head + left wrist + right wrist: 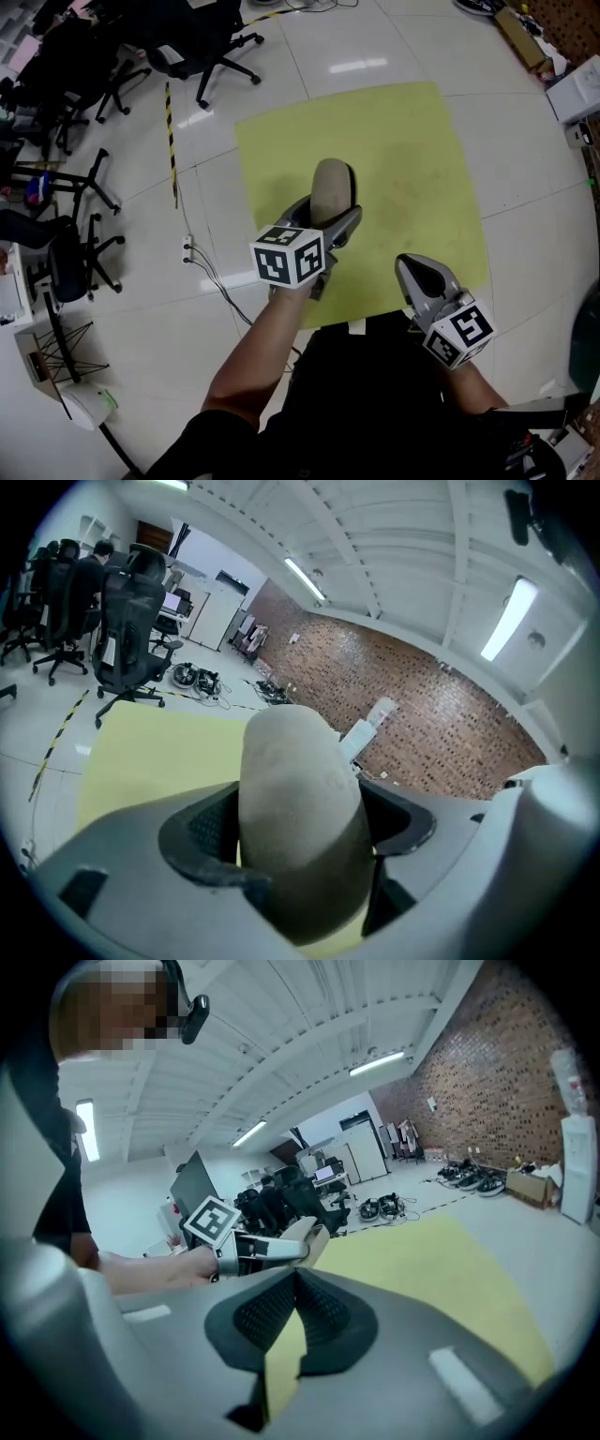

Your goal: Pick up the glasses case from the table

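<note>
Left gripper (330,215) clamps beige, rounded, oblong glasses case (333,187).

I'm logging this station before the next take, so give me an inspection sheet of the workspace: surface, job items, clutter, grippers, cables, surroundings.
Surface: yellow-green mat lying on a white tiled floor.
Job's things: beige glasses case, held above the mat, sticking out of the left gripper.
Clutter: cardboard box at the far edge of the floor; nothing seen lying on the mat.
Grippers: left gripper shut on the glasses case; right gripper shut and empty.
Cables: power strip with cables trailing over the floor left of the mat.
Surroundings: black office chairs; brick wall.
</note>
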`<action>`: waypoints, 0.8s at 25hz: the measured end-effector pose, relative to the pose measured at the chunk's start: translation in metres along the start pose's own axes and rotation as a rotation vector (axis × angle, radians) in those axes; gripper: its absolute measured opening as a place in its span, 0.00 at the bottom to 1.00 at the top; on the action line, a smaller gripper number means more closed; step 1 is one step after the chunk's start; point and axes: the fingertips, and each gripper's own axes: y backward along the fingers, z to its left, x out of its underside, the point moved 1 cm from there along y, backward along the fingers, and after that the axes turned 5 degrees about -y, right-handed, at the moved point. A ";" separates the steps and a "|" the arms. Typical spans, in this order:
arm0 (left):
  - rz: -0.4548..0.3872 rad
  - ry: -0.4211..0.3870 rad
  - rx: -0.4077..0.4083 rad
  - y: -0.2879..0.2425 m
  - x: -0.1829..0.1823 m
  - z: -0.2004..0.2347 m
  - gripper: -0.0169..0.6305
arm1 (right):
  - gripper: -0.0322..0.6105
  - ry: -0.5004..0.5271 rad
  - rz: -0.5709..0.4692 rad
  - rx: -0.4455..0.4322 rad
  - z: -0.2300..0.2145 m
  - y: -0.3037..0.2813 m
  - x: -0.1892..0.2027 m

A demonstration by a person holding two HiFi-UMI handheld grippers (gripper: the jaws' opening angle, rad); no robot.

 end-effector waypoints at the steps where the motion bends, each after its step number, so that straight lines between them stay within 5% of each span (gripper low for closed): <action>1: -0.017 0.001 0.021 0.012 -0.001 -0.006 0.63 | 0.05 0.008 -0.009 0.001 0.010 0.000 0.000; 8: -0.130 -0.025 0.120 0.092 -0.007 -0.040 0.63 | 0.05 0.096 -0.081 -0.010 0.070 0.009 -0.007; 20: -0.275 -0.113 0.156 0.180 -0.023 -0.084 0.62 | 0.05 0.190 -0.147 -0.023 0.117 0.034 -0.015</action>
